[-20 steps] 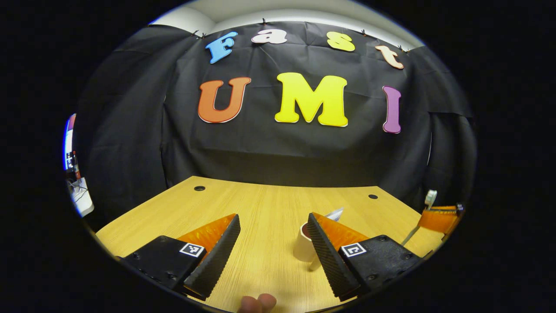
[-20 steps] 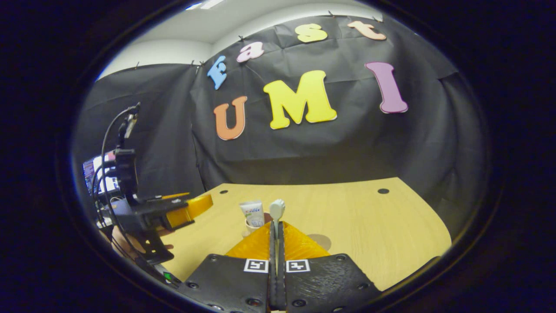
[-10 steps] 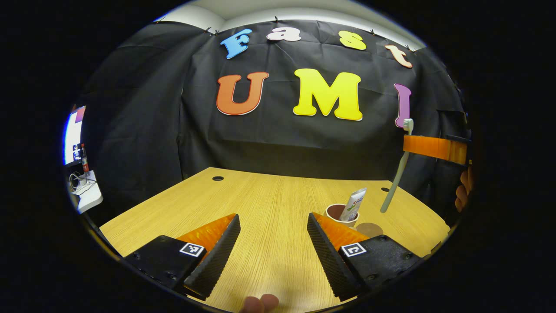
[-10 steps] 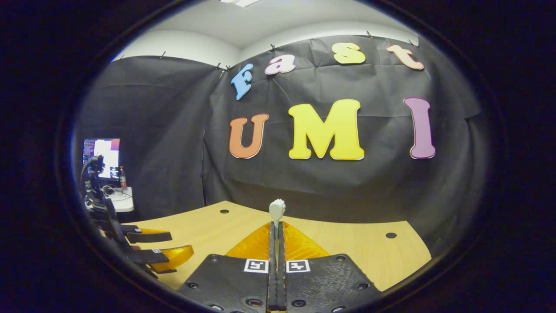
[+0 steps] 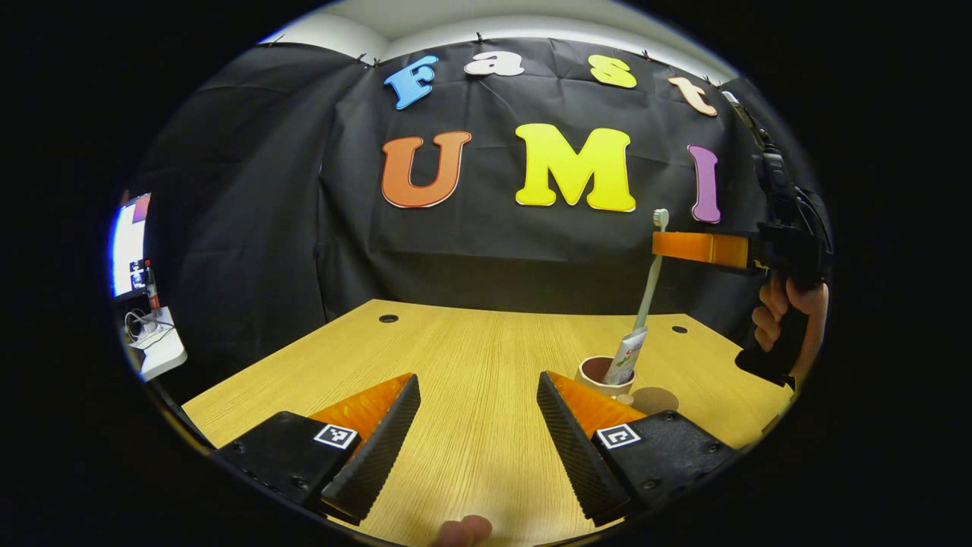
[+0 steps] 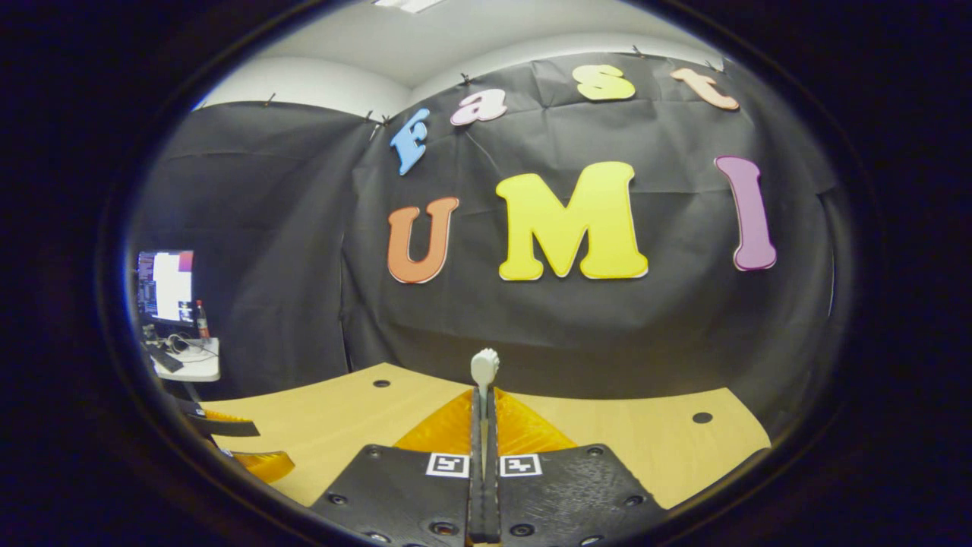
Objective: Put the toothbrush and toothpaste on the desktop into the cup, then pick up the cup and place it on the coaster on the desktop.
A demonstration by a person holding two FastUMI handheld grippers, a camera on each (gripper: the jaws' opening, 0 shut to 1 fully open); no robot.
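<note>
A beige cup (image 5: 598,372) stands on the wooden desktop (image 5: 456,357) with the toothpaste tube (image 5: 627,355) leaning inside it. A round brown coaster (image 5: 656,399) lies just right of the cup. The toothbrush (image 5: 648,285) hangs nearly upright over the cup, and its lower end drops behind the tube at the rim. My right gripper (image 5: 659,247) is shut on its neck, a hand (image 5: 782,308) holding it. In the right gripper view the brush head (image 6: 484,366) sticks up from that shut gripper (image 6: 484,403). My left gripper (image 5: 478,422) stays open and low, left of the cup.
Two cable holes (image 5: 389,318) (image 5: 679,330) mark the desktop's far edge. Beyond the table's left side stand a lit monitor (image 5: 130,243) and a small white stand (image 5: 156,346). A fingertip (image 5: 463,530) shows at the near edge. The left gripper's fingers (image 6: 235,441) sit low left.
The right gripper has carried the toothbrush leftward over the cup and turned it more upright, its lower end now at the cup's rim. The left gripper has barely moved.
</note>
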